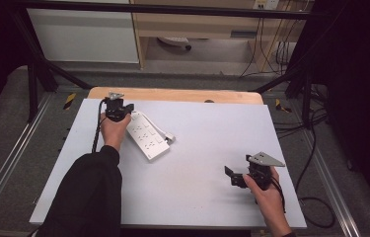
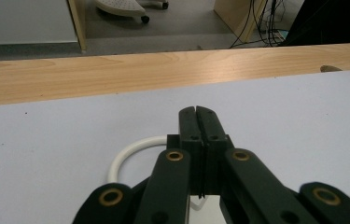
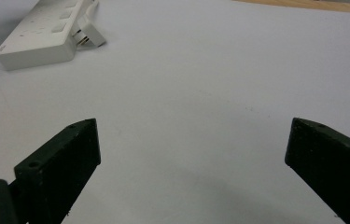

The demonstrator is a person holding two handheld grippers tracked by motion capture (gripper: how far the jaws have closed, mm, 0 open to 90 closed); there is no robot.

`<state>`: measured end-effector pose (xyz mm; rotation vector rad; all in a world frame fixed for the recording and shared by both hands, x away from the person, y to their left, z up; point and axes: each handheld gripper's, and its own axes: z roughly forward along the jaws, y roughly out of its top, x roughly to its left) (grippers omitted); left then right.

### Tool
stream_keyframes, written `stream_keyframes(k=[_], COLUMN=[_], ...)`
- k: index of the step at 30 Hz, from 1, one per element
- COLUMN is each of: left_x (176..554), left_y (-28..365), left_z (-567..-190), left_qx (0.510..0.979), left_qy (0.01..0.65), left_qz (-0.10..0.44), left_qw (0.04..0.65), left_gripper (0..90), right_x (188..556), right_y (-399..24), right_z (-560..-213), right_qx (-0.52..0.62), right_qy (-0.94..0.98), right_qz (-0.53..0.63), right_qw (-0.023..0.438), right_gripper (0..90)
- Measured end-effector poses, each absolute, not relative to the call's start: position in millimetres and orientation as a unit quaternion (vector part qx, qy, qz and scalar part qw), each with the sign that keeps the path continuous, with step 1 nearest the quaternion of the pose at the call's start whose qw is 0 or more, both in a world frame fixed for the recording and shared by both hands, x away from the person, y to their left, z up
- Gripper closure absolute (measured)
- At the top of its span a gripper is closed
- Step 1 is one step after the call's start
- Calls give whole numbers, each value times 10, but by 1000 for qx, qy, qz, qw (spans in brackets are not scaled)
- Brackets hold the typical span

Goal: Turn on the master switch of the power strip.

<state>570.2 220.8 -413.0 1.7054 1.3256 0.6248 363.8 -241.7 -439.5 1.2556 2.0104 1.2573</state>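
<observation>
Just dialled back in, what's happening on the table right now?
A person is working at the white table with a gripper in each hand. The left gripper sits at the far end of the white power strip, jaws shut together with nothing between them, above the strip's white cable. The right gripper waits over bare table nearer the person, jaws wide open and empty. The strip's plug lies beside the strip.

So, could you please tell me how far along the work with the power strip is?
Early days. Done: the left tongs have shut at the cord end of the power strip; whether they pinch the cord is hidden. In hand: that hold. Left: the right tongs wait open over bare table, and the plug lies loose.
</observation>
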Motion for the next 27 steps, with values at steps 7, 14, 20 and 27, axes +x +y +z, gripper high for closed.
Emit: stream_keyframes(k=[7, 14, 20, 27], left_x=[5712, 5727, 5737, 5743], left_y=[2204, 2211, 2211, 2203], left_z=[-4157, -4189, -4214, -4234], left_qx=[689, 691, 693, 696], left_qy=[531, 534, 534, 533], left_qz=[248, 245, 244, 243], left_qw=[427, 421, 418, 415], left_gripper=[900, 900, 900, 900], right_x=[3641, 3642, 3640, 3641], right_y=[-2416, -2420, -2419, -2421], right_z=[-4398, -4398, -4396, -4396], right_qx=[454, 455, 455, 455], right_qy=[730, 730, 730, 729], right_qz=[457, 457, 457, 458], right_qw=[228, 227, 227, 227], right_gripper=[37, 37, 37, 37])
